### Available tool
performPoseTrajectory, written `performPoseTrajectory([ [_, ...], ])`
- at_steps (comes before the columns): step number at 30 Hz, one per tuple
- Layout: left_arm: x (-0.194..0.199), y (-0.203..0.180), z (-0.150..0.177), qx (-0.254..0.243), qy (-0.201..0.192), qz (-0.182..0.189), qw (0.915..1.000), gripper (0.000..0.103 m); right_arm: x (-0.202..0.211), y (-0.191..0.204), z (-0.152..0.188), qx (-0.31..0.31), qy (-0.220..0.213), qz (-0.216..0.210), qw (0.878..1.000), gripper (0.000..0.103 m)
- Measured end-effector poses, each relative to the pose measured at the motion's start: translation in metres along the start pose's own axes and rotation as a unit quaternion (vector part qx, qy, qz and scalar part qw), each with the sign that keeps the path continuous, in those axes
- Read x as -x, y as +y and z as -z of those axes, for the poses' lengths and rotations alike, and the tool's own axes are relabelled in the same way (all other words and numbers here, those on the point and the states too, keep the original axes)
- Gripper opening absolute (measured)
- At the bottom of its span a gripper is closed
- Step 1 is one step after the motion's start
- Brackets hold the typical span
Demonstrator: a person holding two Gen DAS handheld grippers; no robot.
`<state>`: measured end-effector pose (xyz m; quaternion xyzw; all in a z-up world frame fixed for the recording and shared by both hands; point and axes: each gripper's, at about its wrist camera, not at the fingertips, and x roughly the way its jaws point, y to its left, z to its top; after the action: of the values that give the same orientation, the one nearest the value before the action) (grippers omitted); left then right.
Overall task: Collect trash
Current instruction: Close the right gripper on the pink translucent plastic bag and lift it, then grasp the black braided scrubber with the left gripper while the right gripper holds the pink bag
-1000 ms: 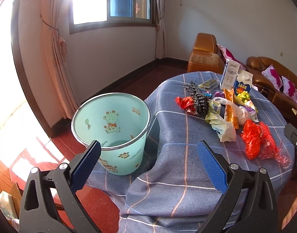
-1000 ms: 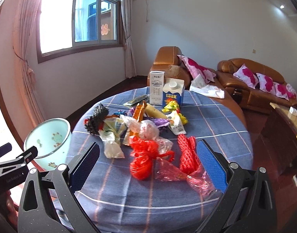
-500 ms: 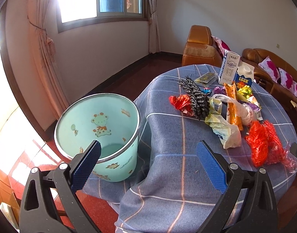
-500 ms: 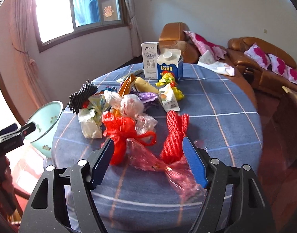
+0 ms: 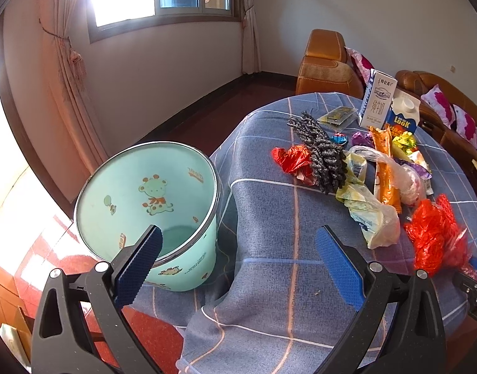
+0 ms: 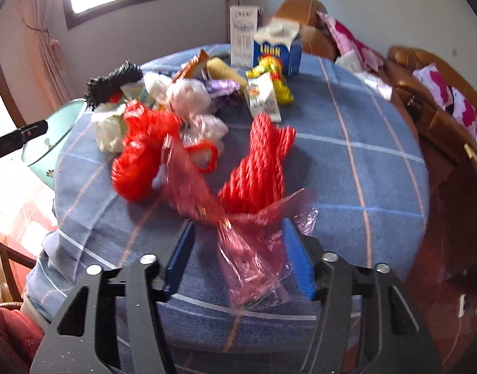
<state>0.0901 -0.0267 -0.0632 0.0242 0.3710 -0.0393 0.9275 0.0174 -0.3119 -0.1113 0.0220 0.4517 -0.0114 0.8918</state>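
Task barely started. Mint-green cartoon-print wastebin with chrome rim (image 5: 145, 215) looks empty inside, standing just beside round table under blue checked cloth (image 5: 269, 249). Left gripper (image 5: 235, 265) hangs wide apart, holding nothing, between bin and table edge. Right gripper (image 6: 238, 258): jaws have just been closing, now narrow, around translucent pink plastic bag (image 6: 254, 268) at near table edge; firm pinch not confirmed. Red net bundle (image 6: 257, 168), wrappers, two milk cartons (image 6: 276, 50) all still on cloth.

Two cartons (image 5: 377, 99) (image 5: 402, 112) upper right; one bin (image 5: 148, 208) lower left; one black net (image 5: 322, 152); two sofas (image 5: 325, 62) (image 5: 441, 118).
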Motion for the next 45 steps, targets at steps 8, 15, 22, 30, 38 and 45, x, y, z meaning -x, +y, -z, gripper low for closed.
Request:
performPoseTrajectory([
  [8,0.005,-0.002,-0.010,0.002,-0.016,0.004,0.9999,0.096,0.039,0.006,-0.012,0.004,-0.051,-0.021,0.998,0.026],
  [15,0.001,-0.015,-0.035,-0.003,-0.035,0.036,0.9987,0.096,0.059,0.025,-0.073,0.001,-0.141,-0.017,0.990,0.027],
  [22,-0.030,-0.044,-0.069,-0.004,-0.020,0.070,0.9973,0.085,0.019,0.031,-0.118,-0.023,-0.137,0.004,0.990,0.027],
  [30,-0.081,-0.070,-0.071,-0.015,0.047,0.109,0.9928,0.024,-0.006,0.033,-0.121,-0.051,-0.103,-0.017,0.993,0.028],
  [38,-0.039,-0.049,-0.078,-0.012,-0.008,0.145,0.9893,0.022,0.010,0.041,-0.119,-0.054,-0.125,-0.003,0.991,0.029],
  [45,0.026,0.004,-0.076,0.005,-0.077,0.091,0.9929,0.022,0.027,0.061,-0.115,-0.054,-0.135,-0.021,0.989,0.029],
])
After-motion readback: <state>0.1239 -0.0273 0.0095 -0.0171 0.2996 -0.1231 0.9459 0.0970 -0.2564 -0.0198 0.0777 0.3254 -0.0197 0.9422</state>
